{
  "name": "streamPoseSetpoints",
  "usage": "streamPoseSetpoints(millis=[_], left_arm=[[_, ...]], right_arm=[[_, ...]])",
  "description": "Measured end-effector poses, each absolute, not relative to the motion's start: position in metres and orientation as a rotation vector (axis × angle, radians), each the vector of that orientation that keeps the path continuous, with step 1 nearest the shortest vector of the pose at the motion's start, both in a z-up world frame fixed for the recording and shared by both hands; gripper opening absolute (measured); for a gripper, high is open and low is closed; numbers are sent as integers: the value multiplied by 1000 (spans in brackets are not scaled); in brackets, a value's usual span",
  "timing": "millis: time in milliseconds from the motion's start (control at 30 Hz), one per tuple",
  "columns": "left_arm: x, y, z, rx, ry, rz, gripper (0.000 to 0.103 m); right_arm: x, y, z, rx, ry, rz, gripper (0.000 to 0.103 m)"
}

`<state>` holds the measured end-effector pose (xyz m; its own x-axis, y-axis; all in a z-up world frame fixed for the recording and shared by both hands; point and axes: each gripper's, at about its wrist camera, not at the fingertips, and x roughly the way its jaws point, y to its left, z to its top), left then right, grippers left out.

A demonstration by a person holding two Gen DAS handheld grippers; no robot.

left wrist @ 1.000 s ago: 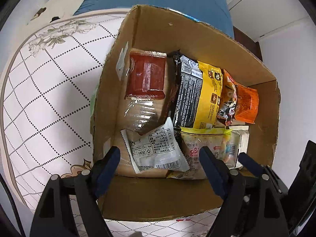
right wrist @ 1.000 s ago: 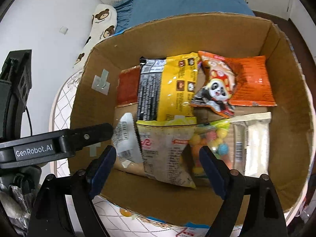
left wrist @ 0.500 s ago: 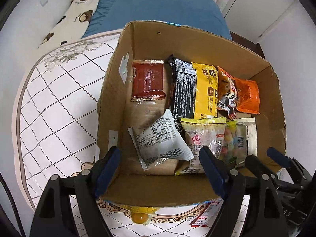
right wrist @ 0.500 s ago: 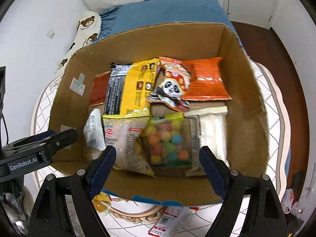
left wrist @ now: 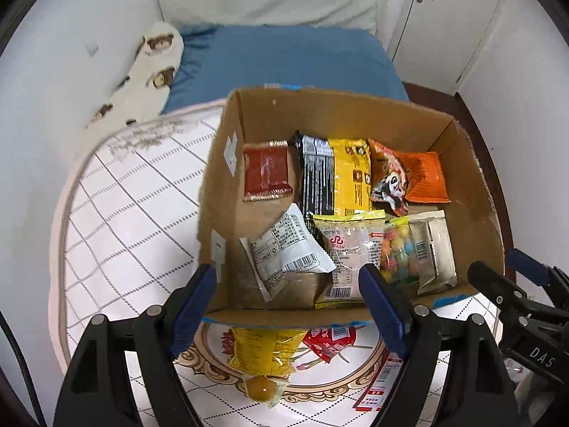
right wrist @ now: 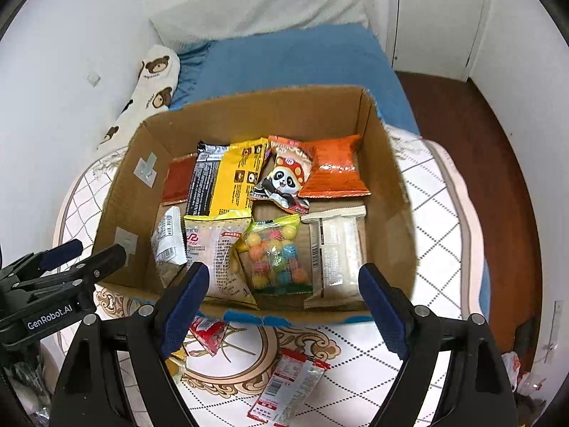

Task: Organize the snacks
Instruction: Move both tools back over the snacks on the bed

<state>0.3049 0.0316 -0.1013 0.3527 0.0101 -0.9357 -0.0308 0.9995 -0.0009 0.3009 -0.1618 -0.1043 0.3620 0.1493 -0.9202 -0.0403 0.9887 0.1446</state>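
Observation:
A cardboard box stands on a white patterned cloth and holds several snack packets: a red one, a black-yellow one, a panda one, an orange one, a candy-ball bag and a white one. In front of the box lie a yellow packet, a red packet and a long red-white packet. My left gripper and right gripper are both open and empty, above the box's near edge.
The box and loose packets rest on a round-cornered surface with a white checked cloth. Behind it are a blue bed, a bear-print pillow and white doors. Brown floor lies at the right.
Both grippers have pulled up and back from the box. The box looks smaller and the loose packets in front of it have come into view. Both stay open and empty.

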Motion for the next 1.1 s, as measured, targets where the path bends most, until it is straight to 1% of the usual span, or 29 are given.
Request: streamPoseSetpoints(millis=[233, 600, 767, 900, 933, 967, 1000, 1100], left_arm=[[273, 26, -61, 9, 1079, 23, 82], [229, 15, -18, 8, 960, -1, 82], [214, 10, -8, 5, 934, -11, 82], [209, 12, -8, 2, 933, -2, 82], [208, 14, -10, 2, 938, 2, 87], [208, 18, -16, -6, 952, 4, 93], [209, 21, -21, -14, 966, 4, 102], [211, 36, -48, -31, 1045, 20, 103]], right_arm=[[270, -168, -69, 95, 1094, 109, 88], [223, -166, -8, 72, 956, 118, 88], [210, -163, 8, 71, 928, 128, 88], [203, -165, 5, 90, 937, 124, 88], [203, -166, -1, 104, 959, 122, 89], [203, -167, -10, 115, 988, 126, 93], [202, -168, -20, 127, 1013, 128, 93], [201, -169, -60, 156, 1112, 127, 94]])
